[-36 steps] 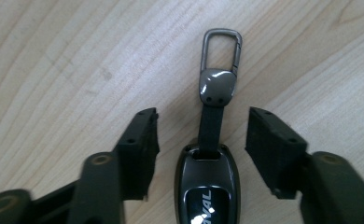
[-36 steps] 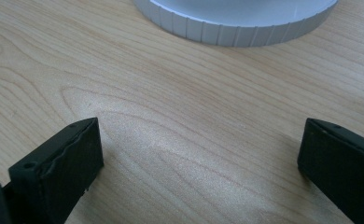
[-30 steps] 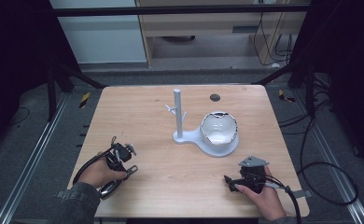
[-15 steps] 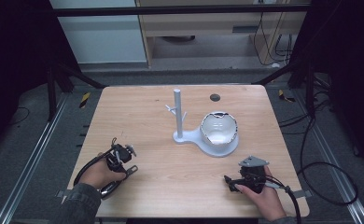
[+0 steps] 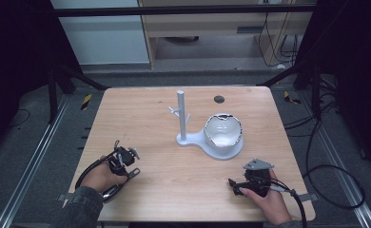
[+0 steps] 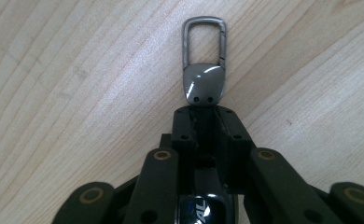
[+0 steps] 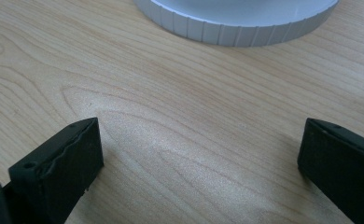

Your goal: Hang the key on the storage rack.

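Wooden table (image 5: 174, 190), dark room around it. White stand (image 5: 211, 137) sits well ahead of both your grippers, nothing blocking. Your left gripper (image 6: 207, 114) has just been closing; jaws now pinch the metal key clip (image 6: 204, 70), its loop poking out past the tips. Hands haven't shifted since earlier. Your right gripper (image 7: 199, 158) has jaws wide apart, stand base ahead of them.
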Demonstrator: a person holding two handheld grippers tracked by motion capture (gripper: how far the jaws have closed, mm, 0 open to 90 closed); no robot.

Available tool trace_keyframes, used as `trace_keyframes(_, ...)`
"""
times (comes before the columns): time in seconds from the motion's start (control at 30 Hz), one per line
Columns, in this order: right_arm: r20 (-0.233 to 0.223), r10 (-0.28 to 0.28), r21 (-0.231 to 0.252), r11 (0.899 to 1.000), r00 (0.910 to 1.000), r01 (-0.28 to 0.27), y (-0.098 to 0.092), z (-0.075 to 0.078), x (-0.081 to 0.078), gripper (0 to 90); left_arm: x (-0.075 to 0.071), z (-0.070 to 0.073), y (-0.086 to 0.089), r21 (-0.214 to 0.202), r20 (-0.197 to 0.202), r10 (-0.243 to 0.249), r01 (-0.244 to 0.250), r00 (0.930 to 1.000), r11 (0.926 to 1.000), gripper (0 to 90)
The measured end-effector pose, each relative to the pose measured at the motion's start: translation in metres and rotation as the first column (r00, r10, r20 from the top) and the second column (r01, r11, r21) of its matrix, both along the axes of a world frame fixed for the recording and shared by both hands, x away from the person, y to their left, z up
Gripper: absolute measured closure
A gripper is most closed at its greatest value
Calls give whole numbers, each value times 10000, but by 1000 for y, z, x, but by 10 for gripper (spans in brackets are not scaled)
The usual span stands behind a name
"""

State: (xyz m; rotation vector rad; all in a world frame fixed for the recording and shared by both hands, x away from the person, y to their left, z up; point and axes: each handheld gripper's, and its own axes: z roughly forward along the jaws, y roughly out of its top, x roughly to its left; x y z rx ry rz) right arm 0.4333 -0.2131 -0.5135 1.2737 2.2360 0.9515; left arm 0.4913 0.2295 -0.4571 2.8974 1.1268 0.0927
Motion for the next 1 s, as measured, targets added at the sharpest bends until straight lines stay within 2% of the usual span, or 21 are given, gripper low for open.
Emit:
trace_keyframes(0.1,-2,2,0,10000,10000,-2,0,0,0,5,0,1,-1,36,15,147,-147,9999,9999,795)
trace_keyframes(0.17,-8,3,5,10000,10000,-3,0,0,0,5,-3,6,0,-38,304,122,-120,9995,9999,798)
trace_keyframes(0.2,-8,3,5,10000,10000,-3,0,0,0,5,-3,6,0,-38,304,122,-120,9995,9999,799)
trace_keyframes(0.33,-9,14,7,10000,10000,-14,0,0,0,5,-14,13,6,-572,747,214,-171,9970,9982,802)
trace_keyframes(0.5,-11,16,8,10000,10000,-16,0,0,0,5,-29,24,16,-1236,1443,450,-271,9885,9920,805)
trace_keyframes(0.57,-13,18,10,10000,10000,-18,0,0,0,5,-33,29,20,-1363,1690,535,-304,9842,9902,806)
trace_keyframes(0.6,-13,18,10,10000,10000,-18,0,0,0,5,-33,29,20,-1363,1690,535,-304,9842,9902,807)
trace_keyframes(0.67,-10,40,11,10000,10000,-40,0,0,0,5,-37,34,25,-1633,1976,721,-397,9776,9858,808)
trace_keyframes(1.0,23,214,-30,9998,9998,-214,-1,0,2,5,-44,48,30,-1981,2454,660,-167,9672,9800,812)
